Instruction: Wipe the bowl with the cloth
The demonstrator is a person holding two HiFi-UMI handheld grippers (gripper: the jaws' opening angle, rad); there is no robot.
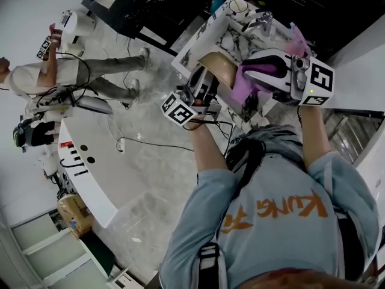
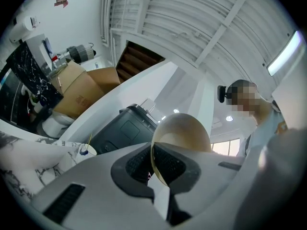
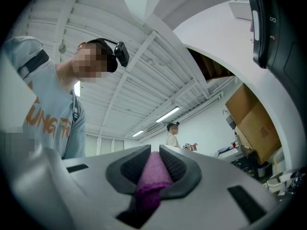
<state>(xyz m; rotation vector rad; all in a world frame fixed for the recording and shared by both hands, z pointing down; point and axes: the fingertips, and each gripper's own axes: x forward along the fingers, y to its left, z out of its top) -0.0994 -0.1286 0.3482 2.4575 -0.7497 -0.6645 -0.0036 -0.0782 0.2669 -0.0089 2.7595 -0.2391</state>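
In the head view I hold both grippers up in front of me, above a marble counter (image 1: 201,41). The tan bowl (image 1: 221,66) stands on edge, its rim pinched in my left gripper (image 1: 204,84). The left gripper view shows the bowl (image 2: 184,131) rising out of the shut left gripper (image 2: 152,166), its thin rim between the pads. Just right of the bowl, my right gripper (image 1: 249,77) is shut on a purple cloth (image 1: 243,89). In the right gripper view the cloth (image 3: 152,178) is bunched between the pads of the right gripper (image 3: 154,163).
Another person (image 1: 42,77) stands at the left beside a long white table (image 1: 90,167); cables lie on the floor. A paper cup (image 1: 237,5) sits on the counter. Beyond the bowl are a black appliance (image 2: 120,128) and cardboard boxes (image 2: 79,87).
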